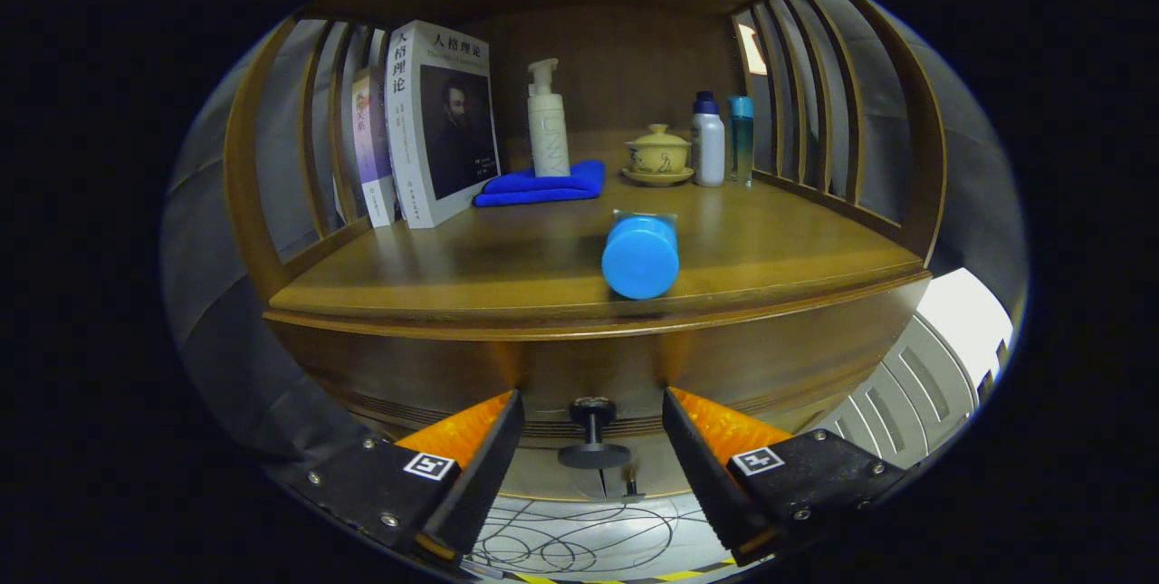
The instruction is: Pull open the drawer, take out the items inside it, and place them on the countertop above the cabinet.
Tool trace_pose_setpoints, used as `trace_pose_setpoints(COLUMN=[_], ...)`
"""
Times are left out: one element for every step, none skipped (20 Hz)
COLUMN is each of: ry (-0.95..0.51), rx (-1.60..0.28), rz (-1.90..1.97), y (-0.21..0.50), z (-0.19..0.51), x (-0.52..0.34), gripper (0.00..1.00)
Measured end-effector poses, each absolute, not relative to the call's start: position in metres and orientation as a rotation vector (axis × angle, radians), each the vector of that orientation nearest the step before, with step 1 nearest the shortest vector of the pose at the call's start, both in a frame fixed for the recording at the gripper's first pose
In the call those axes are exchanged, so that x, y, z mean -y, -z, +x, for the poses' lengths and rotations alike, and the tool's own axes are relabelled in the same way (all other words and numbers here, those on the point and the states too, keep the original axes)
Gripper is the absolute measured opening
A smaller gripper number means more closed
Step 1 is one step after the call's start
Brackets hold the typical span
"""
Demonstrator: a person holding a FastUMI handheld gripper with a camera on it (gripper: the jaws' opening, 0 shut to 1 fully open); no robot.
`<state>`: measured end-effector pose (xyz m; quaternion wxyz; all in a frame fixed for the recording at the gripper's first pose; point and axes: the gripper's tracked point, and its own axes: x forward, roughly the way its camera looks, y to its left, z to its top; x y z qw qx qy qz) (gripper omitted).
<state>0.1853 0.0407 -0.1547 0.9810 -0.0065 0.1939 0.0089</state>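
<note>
A wooden cabinet has its drawer front [598,371] facing me, just under the countertop [507,267]. A dark round knob [592,432] sticks out of the drawer front and sits between my fingers, a little ahead of their tips. My gripper [592,421] is open, with a gap on each side of the knob. A blue-capped container [641,255] lies on its side near the front edge of the countertop, cap toward me. I cannot tell how far the drawer stands out, and its inside is hidden.
At the back of the countertop stand upright books [435,136], a white pump bottle [547,120] behind a folded blue cloth [543,185], a lidded tea bowl [658,154], and two small bottles [722,140]. Slatted wooden sides [815,104] enclose the shelf. A second small knob [631,484] shows below.
</note>
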Motion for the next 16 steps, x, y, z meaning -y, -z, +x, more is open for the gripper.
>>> trace_pose_setpoints(ry=[-0.034,-0.041,-0.051,-0.058,-0.068,-0.074,-0.077,-0.076,-0.077,-0.074,-0.074,-0.073,-0.081,-0.082,-0.079,-0.079], rx=[-0.37,-0.346,-0.324,-0.304,-0.282,-0.262,-0.237,-0.214,-0.194,-0.179,-0.167,-0.164,-0.155,-0.143,-0.128,-0.113], rz=[-0.006,-0.007,-0.012,-0.014,-0.012,-0.011,-0.011,-0.015,-0.02,-0.025,-0.026,-0.021,-0.015,-0.017,-0.022,-0.025], y=[0.142,0.127,0.112,0.095,0.08,0.064,0.048,0.034,0.02,0.008,-0.003,-0.012,-0.021,-0.031,-0.039,-0.046], z=[0.181,0.177,0.17,0.163,0.154,0.146,0.137,0.129,0.118,0.109,0.098,0.088,0.077,0.068,0.059,0.049], x=[-0.046,-0.048,-0.049,-0.051,-0.053,-0.055,-0.054,-0.053,-0.052,-0.049,-0.048,-0.047,-0.046,-0.045,-0.04,-0.037], gripper=[0.96,0.96,0.96,0.95,0.95,0.95,0.96,0.95,0.95,0.95,0.95,0.95,0.95,0.95,0.95,0.95])
